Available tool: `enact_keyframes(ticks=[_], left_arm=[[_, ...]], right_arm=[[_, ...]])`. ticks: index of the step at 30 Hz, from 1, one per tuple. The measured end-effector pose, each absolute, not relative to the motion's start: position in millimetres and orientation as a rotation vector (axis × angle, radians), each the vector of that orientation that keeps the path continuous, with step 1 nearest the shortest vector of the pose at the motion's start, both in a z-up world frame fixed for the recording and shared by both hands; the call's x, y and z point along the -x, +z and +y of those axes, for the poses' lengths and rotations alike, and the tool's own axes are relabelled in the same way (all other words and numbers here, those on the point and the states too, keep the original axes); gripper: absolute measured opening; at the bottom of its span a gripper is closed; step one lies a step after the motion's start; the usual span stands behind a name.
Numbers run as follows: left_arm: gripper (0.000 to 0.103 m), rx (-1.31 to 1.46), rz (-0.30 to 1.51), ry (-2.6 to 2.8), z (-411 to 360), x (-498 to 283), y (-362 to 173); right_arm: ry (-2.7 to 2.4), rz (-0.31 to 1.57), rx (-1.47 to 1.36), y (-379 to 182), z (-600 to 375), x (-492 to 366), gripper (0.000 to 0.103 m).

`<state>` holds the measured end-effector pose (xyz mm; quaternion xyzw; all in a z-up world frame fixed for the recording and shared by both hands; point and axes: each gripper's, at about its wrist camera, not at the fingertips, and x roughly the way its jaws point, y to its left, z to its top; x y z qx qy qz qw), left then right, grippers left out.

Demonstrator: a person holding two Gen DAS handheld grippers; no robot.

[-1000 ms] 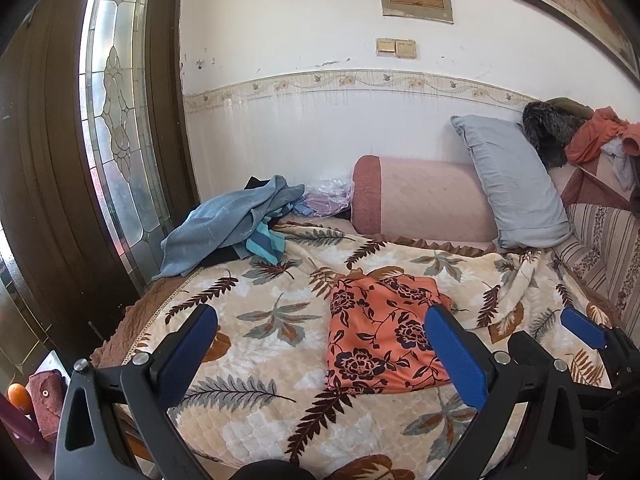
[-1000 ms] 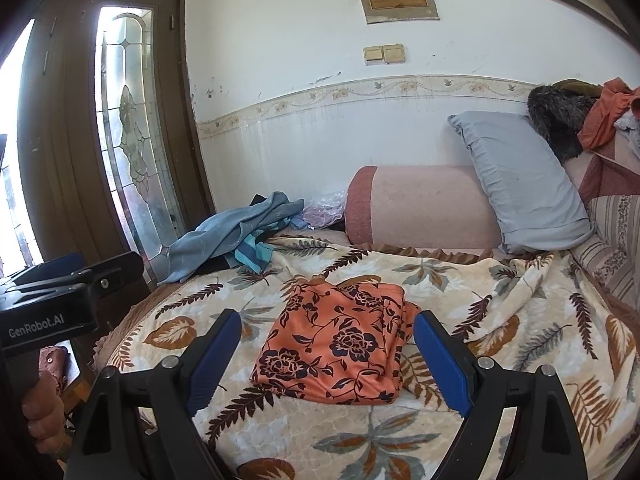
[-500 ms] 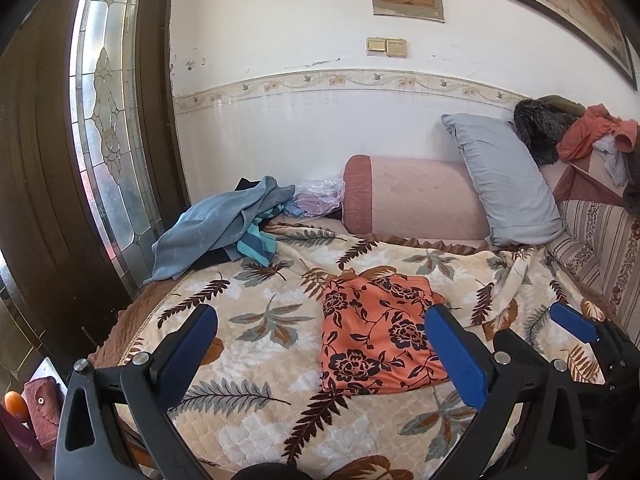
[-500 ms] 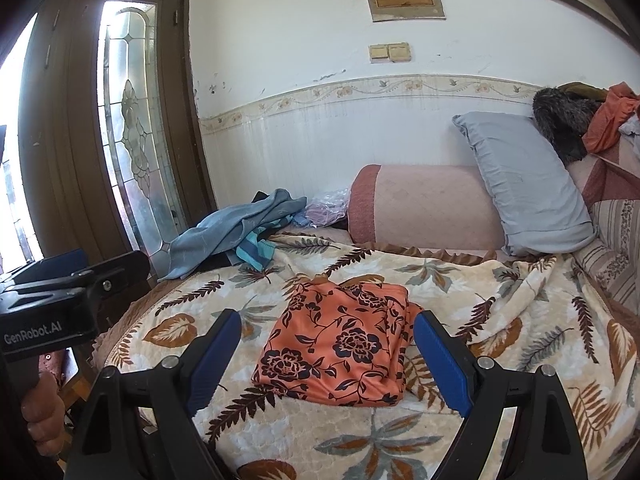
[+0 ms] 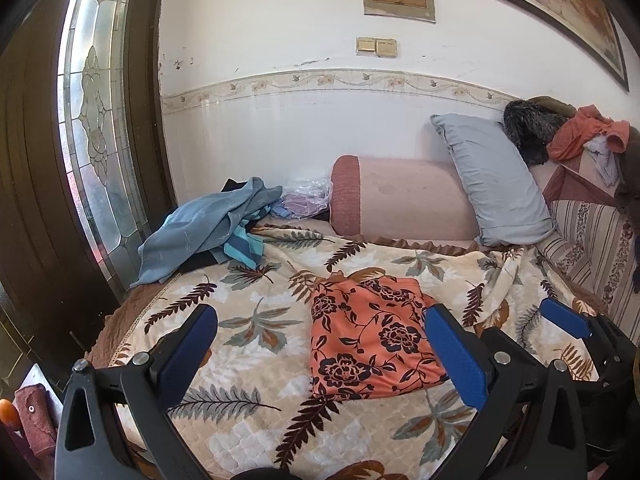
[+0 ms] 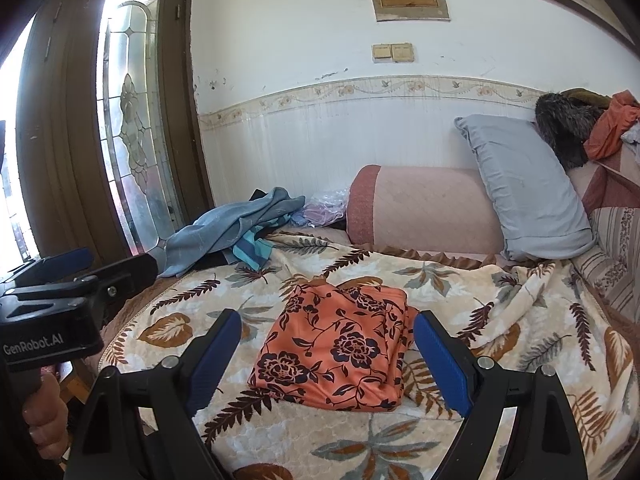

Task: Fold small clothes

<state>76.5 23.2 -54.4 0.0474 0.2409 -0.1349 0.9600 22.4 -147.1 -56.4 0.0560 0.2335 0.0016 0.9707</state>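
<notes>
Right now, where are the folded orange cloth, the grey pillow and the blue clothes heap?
folded orange cloth [image 6: 336, 352]: right wrist view, top face.
grey pillow [image 6: 524, 188]: right wrist view, middle.
blue clothes heap [image 5: 208, 228]: left wrist view, topmost garment.

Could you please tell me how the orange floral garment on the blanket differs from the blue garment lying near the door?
The orange floral garment is folded into a neat, flat rectangle; the blue garment lies crumpled in a loose heap. The orange one bears a dark flower print, while the blue one is plain. The orange one sits mid-blanket in front of both open hand-held grippers; the blue one lies at the far edge by the glass door, over other clothes. Both rest on the bed, and no gripper holds either.
</notes>
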Motion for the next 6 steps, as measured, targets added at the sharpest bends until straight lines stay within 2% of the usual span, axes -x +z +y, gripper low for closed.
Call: enact_keyframes(ticks=[6], left_arm=[[0.103,-0.092,0.482,-0.27,22.8,-81.7,-59.5]], right_arm=[[-0.004,0.474,-0.116,-59.6,-147.3,-27.8,0.09]])
